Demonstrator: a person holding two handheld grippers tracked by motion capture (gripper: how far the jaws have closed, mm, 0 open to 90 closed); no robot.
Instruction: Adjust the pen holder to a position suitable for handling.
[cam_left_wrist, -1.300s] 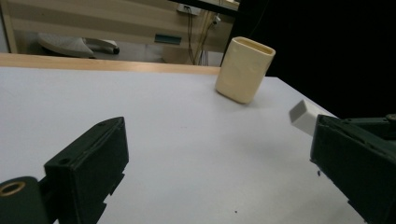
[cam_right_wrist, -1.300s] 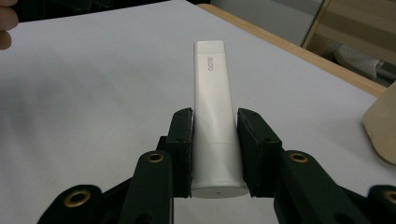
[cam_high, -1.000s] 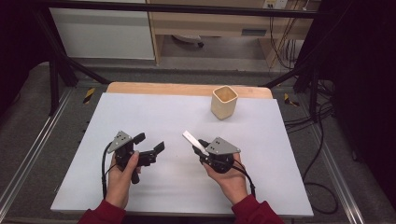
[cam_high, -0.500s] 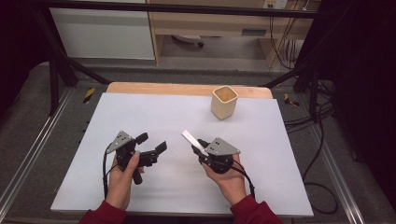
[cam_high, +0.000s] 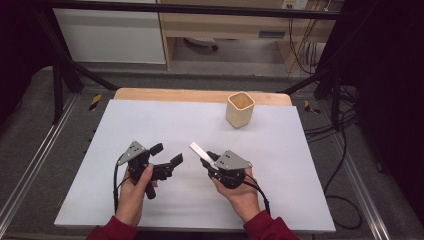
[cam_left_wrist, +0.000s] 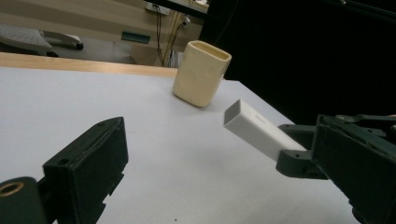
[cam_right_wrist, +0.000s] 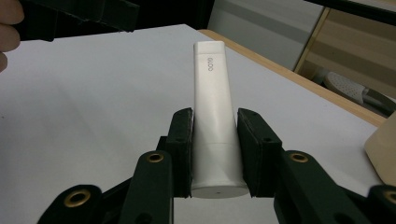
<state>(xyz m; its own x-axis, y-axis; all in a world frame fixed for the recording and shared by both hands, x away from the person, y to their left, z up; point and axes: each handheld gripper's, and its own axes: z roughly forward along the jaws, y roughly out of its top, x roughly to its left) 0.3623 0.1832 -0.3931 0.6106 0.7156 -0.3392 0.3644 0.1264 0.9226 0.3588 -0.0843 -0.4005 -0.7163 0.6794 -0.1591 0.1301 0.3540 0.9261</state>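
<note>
We hold a white tube clamped by its cap end in our right claw, crimped end raised off the worktop, probably so it can go into the cream cup standing well apart. Our left claw hovers spread and empty, seemingly ready to help.

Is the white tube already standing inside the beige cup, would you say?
No, the tube is clamped between the right gripper's jaws above the table, and the cup stands apart near the far edge.

Cream cup upright on white table
</note>
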